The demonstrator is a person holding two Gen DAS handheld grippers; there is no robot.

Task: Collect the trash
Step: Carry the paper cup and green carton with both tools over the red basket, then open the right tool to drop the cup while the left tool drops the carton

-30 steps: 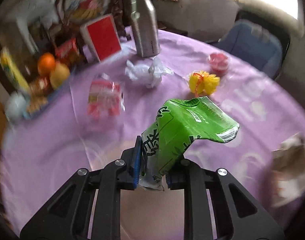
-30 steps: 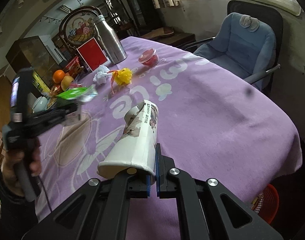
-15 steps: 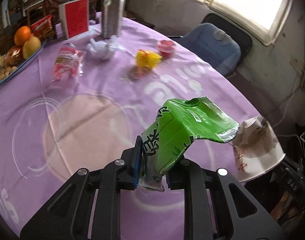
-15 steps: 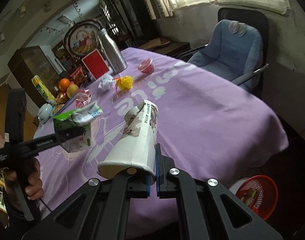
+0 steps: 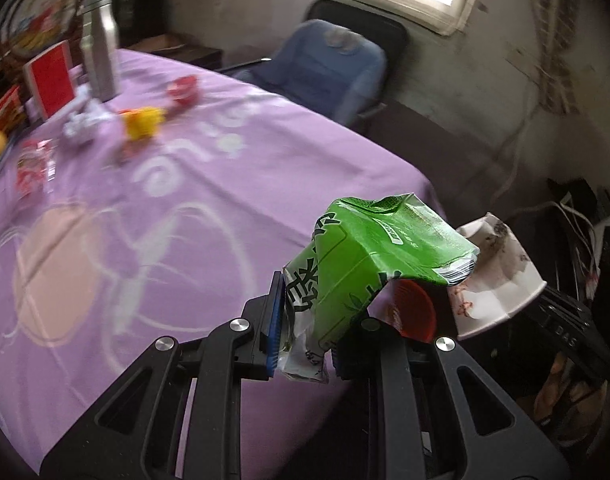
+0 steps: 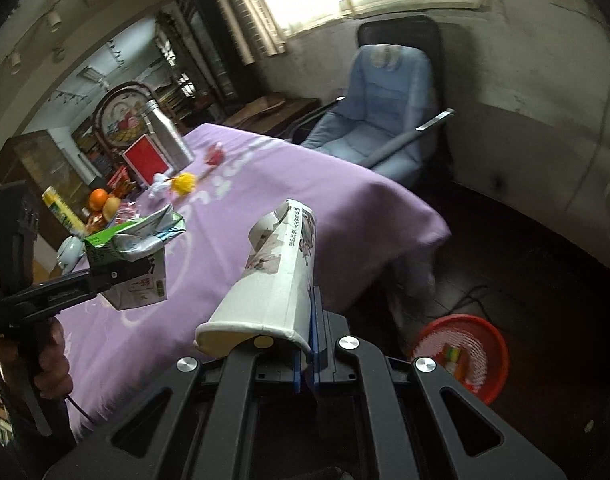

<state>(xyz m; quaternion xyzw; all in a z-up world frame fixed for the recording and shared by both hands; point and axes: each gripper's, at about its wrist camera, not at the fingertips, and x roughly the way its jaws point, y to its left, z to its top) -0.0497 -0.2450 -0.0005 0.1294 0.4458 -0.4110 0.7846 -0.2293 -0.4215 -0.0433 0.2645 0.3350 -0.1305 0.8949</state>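
Left tongs (image 5: 307, 336) clamped on crushed green drink carton (image 5: 369, 256), right tongs (image 6: 309, 354) pinching flattened paper cup (image 6: 277, 280) by its wall, both past near edge of purple-clothed surface (image 6: 305, 184), red trash basket (image 6: 461, 348) on floor at right.

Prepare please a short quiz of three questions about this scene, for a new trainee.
1. True or false: the left gripper holds a crushed green carton.
2. What does the right gripper hold? A. a steel bottle B. a flattened paper cup C. an orange
3. Fill in: the red basket stands on the ____, beside the table.

Key
1. True.
2. B: the paper cup is pinched by its wall between the closed jaws.
3. Floor; some trash already lies in it.
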